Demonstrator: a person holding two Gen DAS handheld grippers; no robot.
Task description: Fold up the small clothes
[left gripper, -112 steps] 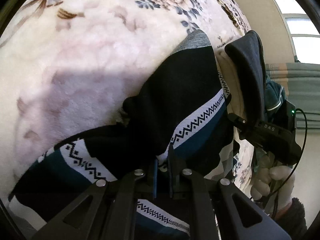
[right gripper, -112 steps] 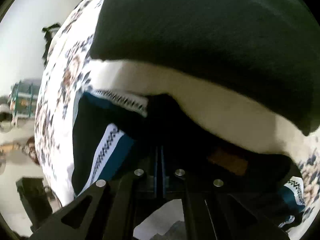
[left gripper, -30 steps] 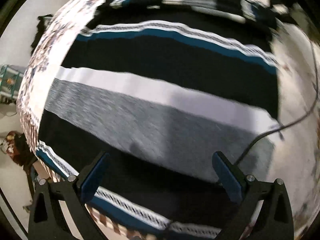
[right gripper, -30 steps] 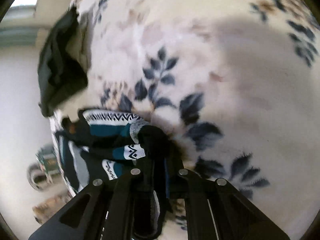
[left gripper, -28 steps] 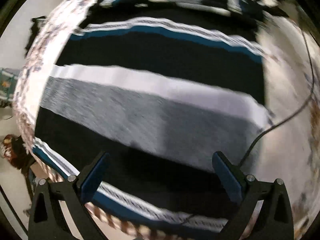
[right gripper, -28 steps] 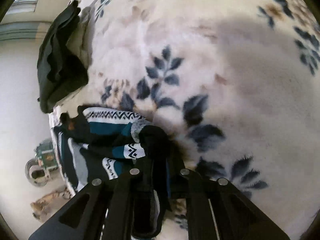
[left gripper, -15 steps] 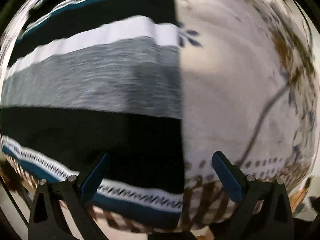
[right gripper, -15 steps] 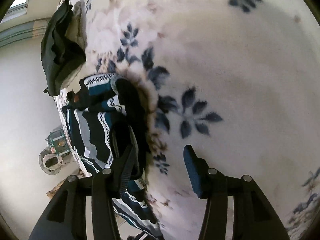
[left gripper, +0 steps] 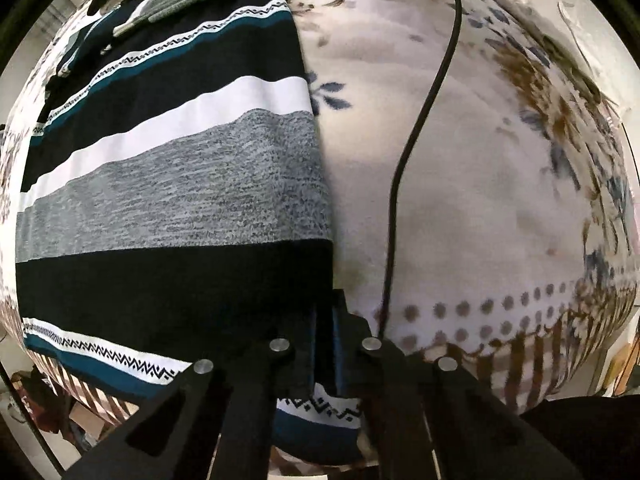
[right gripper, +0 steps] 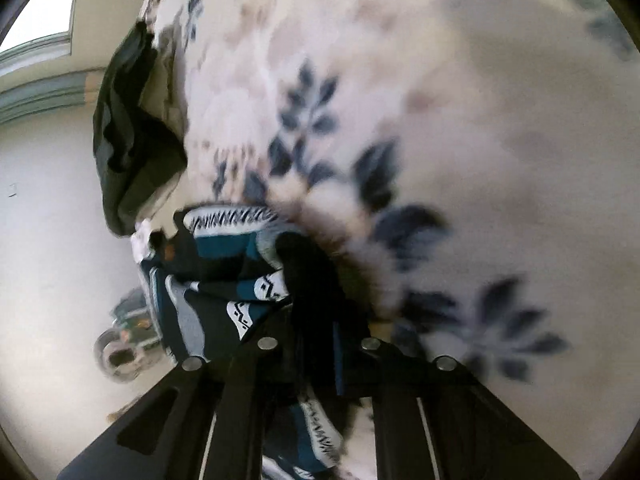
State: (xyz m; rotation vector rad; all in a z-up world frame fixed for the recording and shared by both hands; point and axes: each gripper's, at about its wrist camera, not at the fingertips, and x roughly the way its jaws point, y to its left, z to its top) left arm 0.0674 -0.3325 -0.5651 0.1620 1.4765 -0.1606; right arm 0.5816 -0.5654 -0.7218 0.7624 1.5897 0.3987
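Note:
A striped knit sweater (left gripper: 172,184) with black, white, grey and teal bands lies flat on a floral blanket (left gripper: 480,200). My left gripper (left gripper: 325,344) points down at the sweater's right edge near the patterned hem. It is shut on the black band there, with fabric pinched between the blue pads. In the right wrist view the same sweater (right gripper: 224,272) is bunched up at its far end. My right gripper (right gripper: 316,344) is shut on a dark fold of that bunch, just above the blanket (right gripper: 480,120).
A black cable (left gripper: 416,128) runs over the blanket to the right of the sweater. The blanket's dotted and fringed border (left gripper: 520,320) marks the near edge of the bed. A dark folded garment (right gripper: 128,140) lies at the bed's far edge, beyond the bunched sweater.
My left gripper slid right across the sweater to its side edge and closed on it. My right gripper opened for a moment, then closed again on the bunched end.

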